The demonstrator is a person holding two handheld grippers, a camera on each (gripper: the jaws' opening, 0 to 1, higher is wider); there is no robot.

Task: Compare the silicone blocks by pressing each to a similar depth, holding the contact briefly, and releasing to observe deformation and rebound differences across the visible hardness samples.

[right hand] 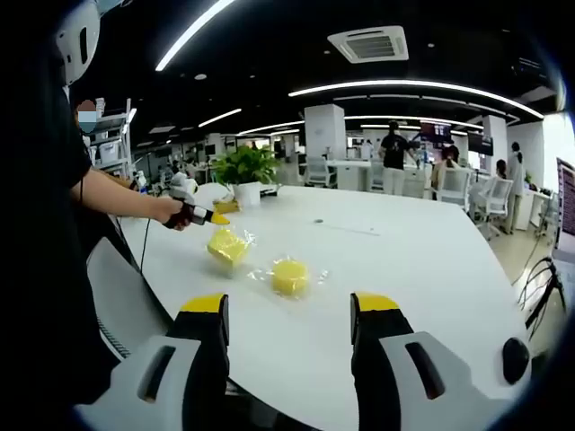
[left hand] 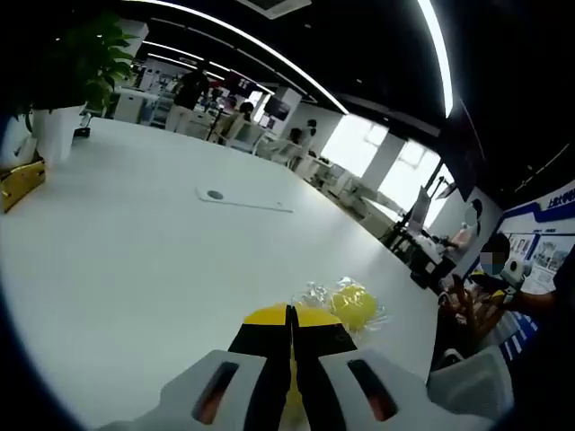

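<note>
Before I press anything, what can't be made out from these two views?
- Left gripper view: the shut left gripper covers part of the yellow silicone block in clear wrap; contact cannot be judged.
- Right gripper view: the second yellow wrapped block lies beside the left gripper's tip; touching or apart is too small to tell.
- Both views: block hardness labels are too small to read.
- Right gripper view: the open right gripper stands short of the nearer block.

No text, label, brand or number could be read in either view. A blue-and-white wall panel [left hand: 550, 235], beyond the far edge of the white table [left hand: 135, 251], carried printed characters too small and blurred to make out.
</note>
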